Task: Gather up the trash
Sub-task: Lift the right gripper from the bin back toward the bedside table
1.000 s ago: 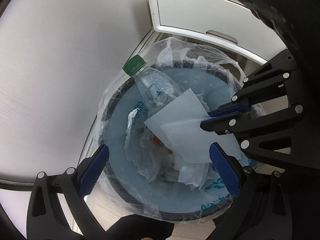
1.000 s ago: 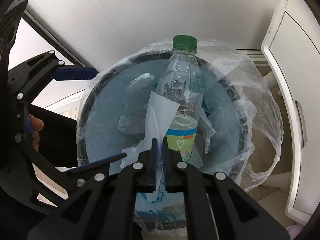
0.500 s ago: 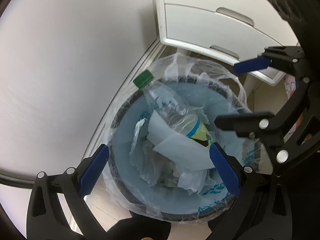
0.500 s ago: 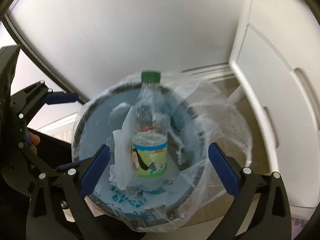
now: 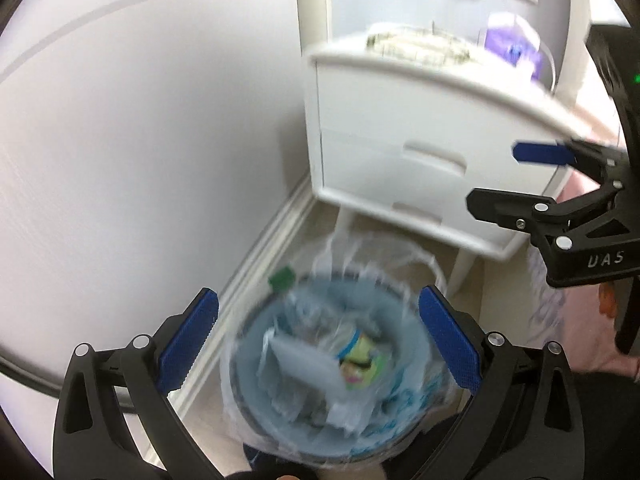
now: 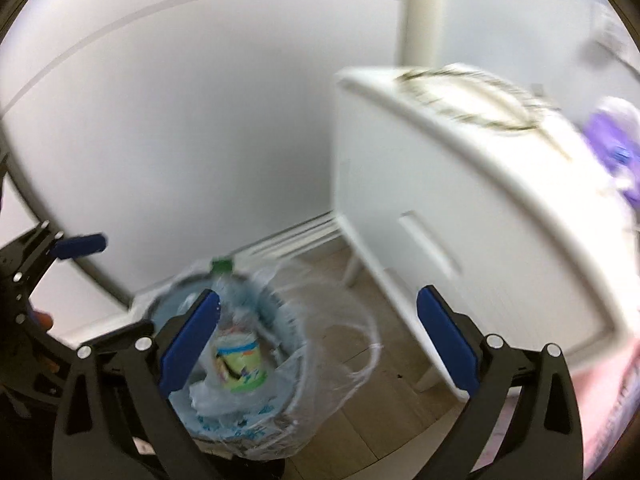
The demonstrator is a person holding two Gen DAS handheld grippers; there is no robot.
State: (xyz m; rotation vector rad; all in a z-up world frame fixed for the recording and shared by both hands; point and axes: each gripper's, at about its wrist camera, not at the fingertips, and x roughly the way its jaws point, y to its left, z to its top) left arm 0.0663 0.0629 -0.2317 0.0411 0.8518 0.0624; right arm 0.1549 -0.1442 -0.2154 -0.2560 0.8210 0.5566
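A round blue bin (image 5: 256,336) with a clear plastic liner stands on the floor by the wall; it also shows in the right wrist view (image 6: 288,368). Inside lie a plastic bottle (image 6: 236,344) with a green cap (image 5: 282,279), a pale sheet of paper (image 5: 304,364) and crumpled plastic. My left gripper (image 5: 318,344) is open and empty, well above the bin. My right gripper (image 6: 318,344) is open and empty, above and right of the bin; it also shows in the left wrist view (image 5: 532,176). Both views are blurred.
A white nightstand (image 5: 400,152) with two drawers stands on legs just behind the bin, with a purple item (image 6: 612,140) on top. A white wall (image 5: 140,120) and baseboard (image 5: 264,244) run along the left. Wood-look floor (image 6: 380,360) surrounds the bin. Pink fabric (image 5: 580,320) lies at right.
The right gripper opened and let the paper sheet drop into the bin. Both grippers then rose away from the bin, which now looks smaller and lower.
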